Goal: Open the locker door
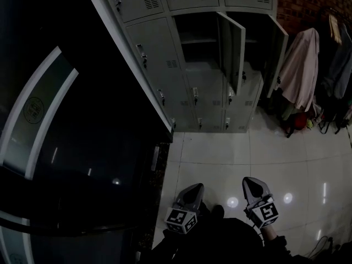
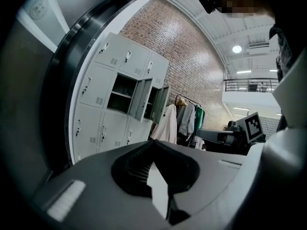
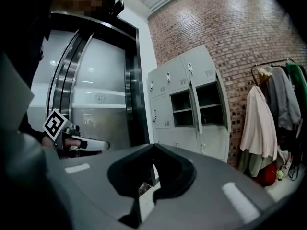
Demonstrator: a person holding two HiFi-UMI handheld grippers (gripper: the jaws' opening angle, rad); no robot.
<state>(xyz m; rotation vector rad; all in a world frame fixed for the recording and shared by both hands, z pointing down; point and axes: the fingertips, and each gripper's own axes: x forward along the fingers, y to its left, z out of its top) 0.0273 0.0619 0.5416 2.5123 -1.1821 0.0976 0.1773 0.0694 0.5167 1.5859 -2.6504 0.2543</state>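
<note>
A bank of grey metal lockers (image 1: 181,48) stands against the brick wall ahead. Two middle-row doors hang open: the centre door (image 1: 231,48) and the right door (image 1: 278,51), and behind them are dark compartments, the centre one with a shelf. The other doors are closed, with small handles. The same lockers show in the left gripper view (image 2: 120,95) and in the right gripper view (image 3: 187,104). My left gripper (image 1: 197,187) and right gripper (image 1: 248,180) are low over the floor, close to my body and far from the lockers. Both are shut with nothing between the fingers (image 2: 154,140) (image 3: 153,145).
A dark glass and steel doorway (image 1: 66,120) fills the left side, next to the lockers. Coats (image 1: 300,70) hang on a rack right of the lockers, with bags on the floor beneath. White glossy floor tiles (image 1: 220,158) lie between me and the lockers.
</note>
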